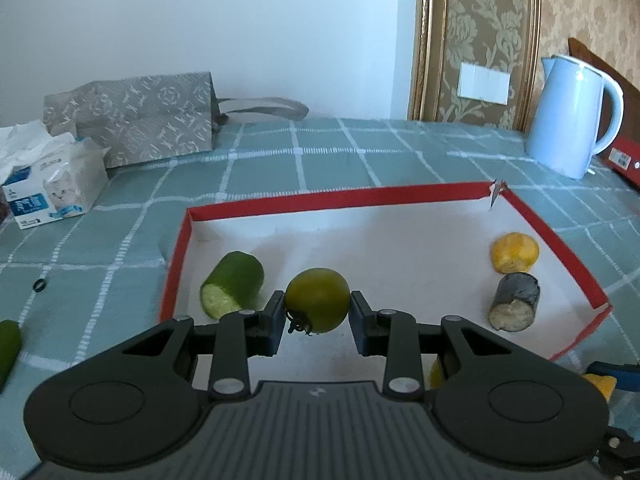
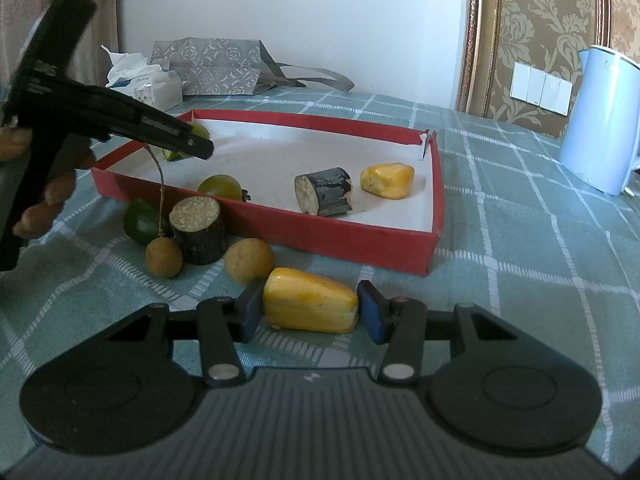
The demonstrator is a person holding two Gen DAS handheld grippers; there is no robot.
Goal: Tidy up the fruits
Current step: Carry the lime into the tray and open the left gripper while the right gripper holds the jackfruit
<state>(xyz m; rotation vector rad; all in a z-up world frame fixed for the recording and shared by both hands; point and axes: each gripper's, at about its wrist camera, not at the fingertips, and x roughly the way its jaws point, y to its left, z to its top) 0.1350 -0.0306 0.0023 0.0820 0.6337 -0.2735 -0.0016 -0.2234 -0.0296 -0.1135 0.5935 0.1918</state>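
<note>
My left gripper (image 1: 316, 312) is shut on a green tomato (image 1: 316, 300), held over the red-walled tray (image 1: 320, 200). In the tray lie a cucumber piece (image 1: 232, 284), a yellow chunk (image 1: 514, 252) and a dark-skinned chunk (image 1: 514, 300). From the right wrist, the left gripper (image 2: 200, 146) reaches over the tray (image 2: 320, 236), and another green tomato (image 2: 222, 186) lies by the front wall. My right gripper (image 2: 311, 312) is shut on a yellow fruit piece (image 2: 310, 300) resting on the cloth before the tray.
On the checked cloth in front of the tray lie two longans (image 2: 164, 258) (image 2: 249, 260), a dark chunk (image 2: 200, 228) and a cucumber piece (image 2: 140, 216). A blue kettle (image 1: 572, 116) stands far right. A tissue pack (image 1: 56, 184) and a bag (image 1: 136, 116) sit far left.
</note>
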